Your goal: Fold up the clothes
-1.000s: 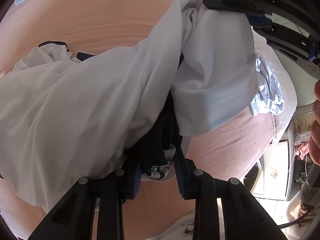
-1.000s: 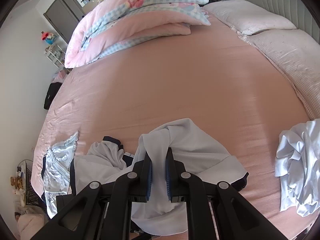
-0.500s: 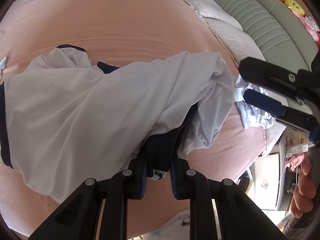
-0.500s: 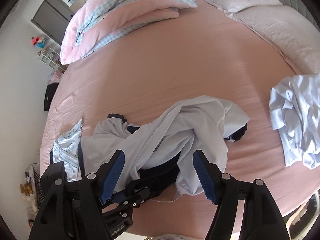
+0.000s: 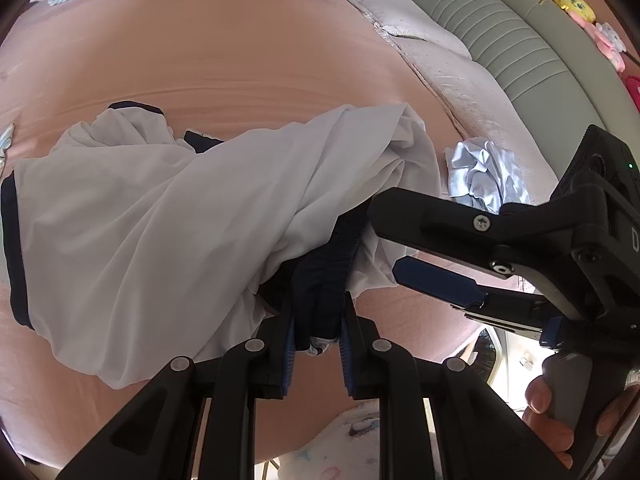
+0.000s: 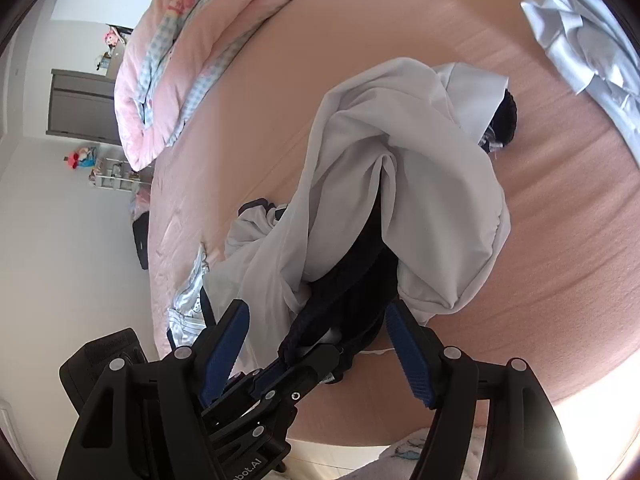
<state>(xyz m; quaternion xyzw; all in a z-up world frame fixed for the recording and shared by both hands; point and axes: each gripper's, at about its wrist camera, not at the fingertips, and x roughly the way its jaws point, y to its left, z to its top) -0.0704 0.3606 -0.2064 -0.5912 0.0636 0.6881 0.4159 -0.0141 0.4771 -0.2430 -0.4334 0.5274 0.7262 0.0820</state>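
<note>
Holding the white shirt [image 5: 168,216] up off the pink bed [image 5: 224,60] by its dark collar band [image 5: 324,280], the left gripper [image 5: 316,344] is clamped tight on that navy ribbed bit, and most of the shirt trails away from it, bunched and twisted across the sheet with one dark-edged sleeve [image 5: 132,114] crumpled at the far side. The right gripper [image 6: 316,344] has its jaws spread wide with nothing pinched in them; from its own camera the blue pads [image 6: 408,356] sit either side of the dark band and the other gripper's tips, so it looks like it's lining up for a second grab. My guess is the step here is getting a second hold so the shirt can be shaken out and laid flat before any actual folding happens. To do that well I'd go for the collar or shoulder seam a bit along from the left grip, not right on top of it, and take a single layer instead of a wad, since there's a lot of doubled-over fabric hanging right there. Then pull the two holds apart so the body drops open. Watch the pale blue garment [image 5: 484,176] lying nearby on the bed and the patterned cloth [image 6: 188,304] near the edge, so the shirt doesn't land on either. The folded quilt [image 6: 192,40] is well clear.
</note>
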